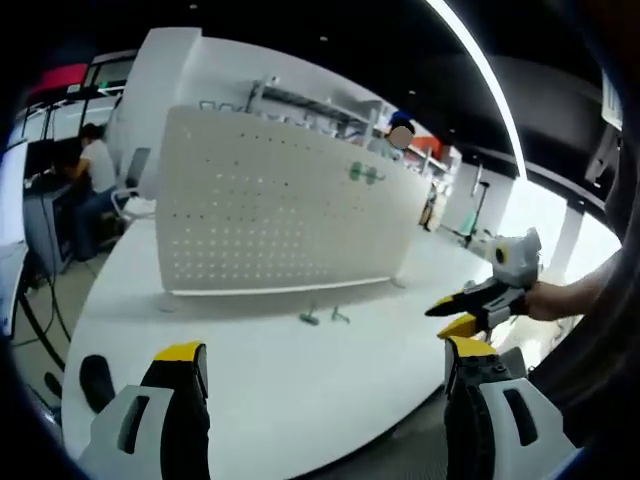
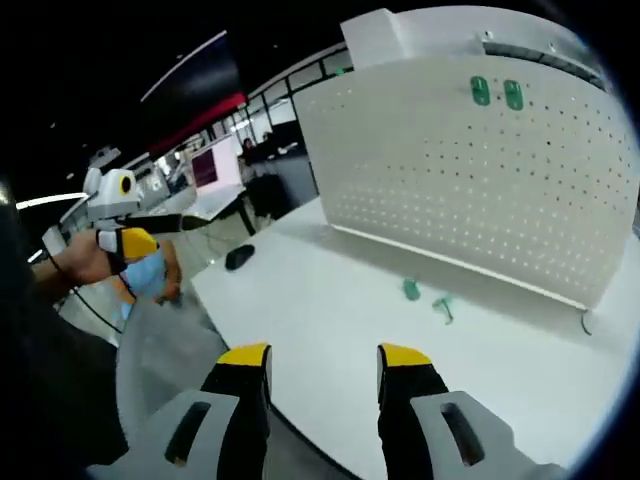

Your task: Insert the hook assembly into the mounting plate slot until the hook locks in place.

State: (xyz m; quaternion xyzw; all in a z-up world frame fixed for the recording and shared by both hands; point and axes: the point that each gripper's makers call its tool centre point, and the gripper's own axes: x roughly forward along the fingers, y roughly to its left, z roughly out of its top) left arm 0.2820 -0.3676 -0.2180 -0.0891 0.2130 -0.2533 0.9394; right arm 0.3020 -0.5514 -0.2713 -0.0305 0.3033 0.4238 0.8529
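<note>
A white pegboard [image 1: 280, 215] [image 2: 480, 170] stands upright on the white table [image 1: 300, 390] [image 2: 330, 300], with two green hooks [image 1: 366, 174] [image 2: 496, 93] hung near its top. Two loose green hooks [image 1: 324, 317] [image 2: 427, 296] lie on the table in front of it. My left gripper [image 1: 325, 360] is open above the table's near edge, empty. My right gripper [image 2: 325, 362] is open and empty, also near the table's edge. The right gripper [image 1: 470, 312] also shows at the right of the left gripper view, and the left gripper [image 2: 125, 240] at the left of the right gripper view.
A dark computer mouse [image 1: 96, 380] [image 2: 240, 257] lies near the table's corner. A seated person [image 1: 92, 180] is at a desk in the background. More desks and shelving stand behind the pegboard.
</note>
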